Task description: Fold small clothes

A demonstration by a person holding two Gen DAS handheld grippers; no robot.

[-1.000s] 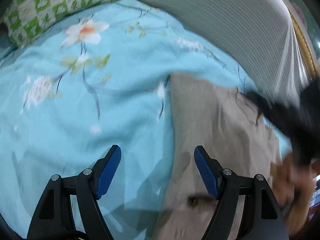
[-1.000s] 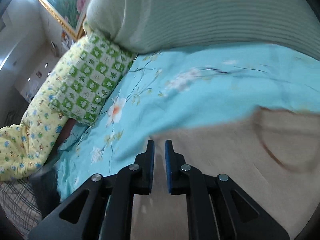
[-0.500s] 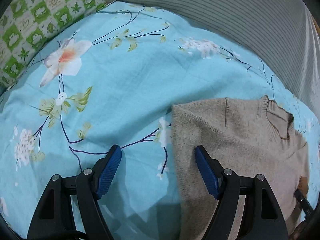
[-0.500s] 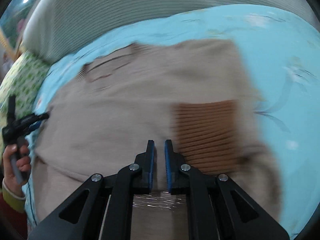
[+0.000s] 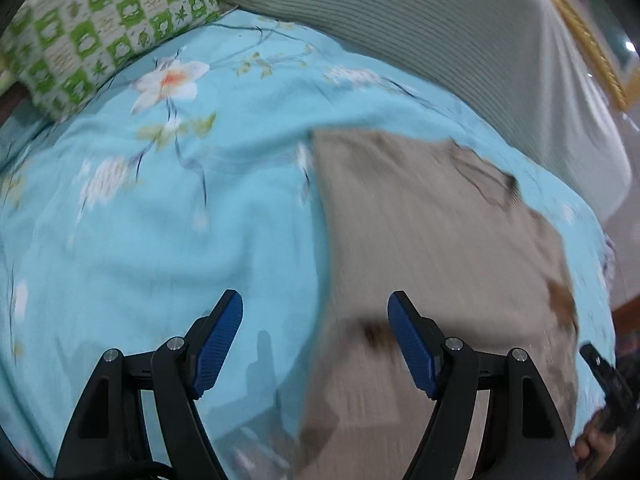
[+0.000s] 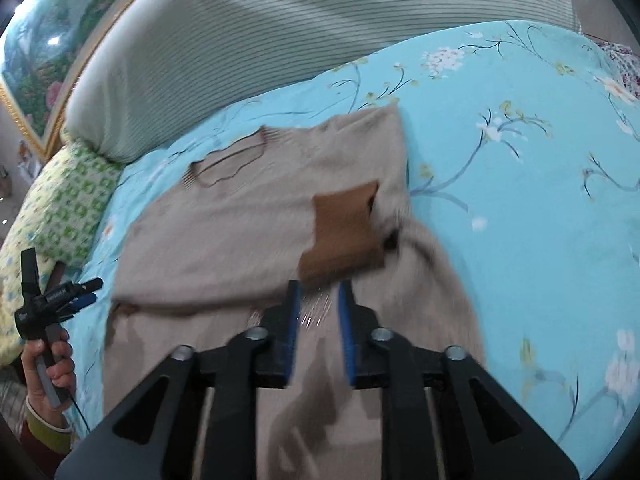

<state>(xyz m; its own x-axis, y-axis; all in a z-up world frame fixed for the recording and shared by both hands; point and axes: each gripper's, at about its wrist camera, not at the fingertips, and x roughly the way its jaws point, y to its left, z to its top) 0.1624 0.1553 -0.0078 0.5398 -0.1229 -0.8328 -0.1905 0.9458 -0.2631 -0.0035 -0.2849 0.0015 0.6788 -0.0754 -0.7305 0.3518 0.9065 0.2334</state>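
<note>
Two views, differing content. Right wrist view alone showed brown cuff (image 6: 344, 236) of sleeve folded over beige sweater (image 6: 224, 232), plus hand (image 6: 48, 364) gripping left gripper's handle at lower left. Left wrist view alone showed sweater's left edge on blue floral bedsheet (image 5: 160, 220), green checked pillow (image 5: 104, 20) beyond. Left gripper (image 5: 316, 344) angled downward over that edge, fingers wide apart, nothing between. Right gripper (image 6: 318, 320) tilted down over sweater's middle, jaws just opening, narrow gap, fabric below not pinched.
</note>
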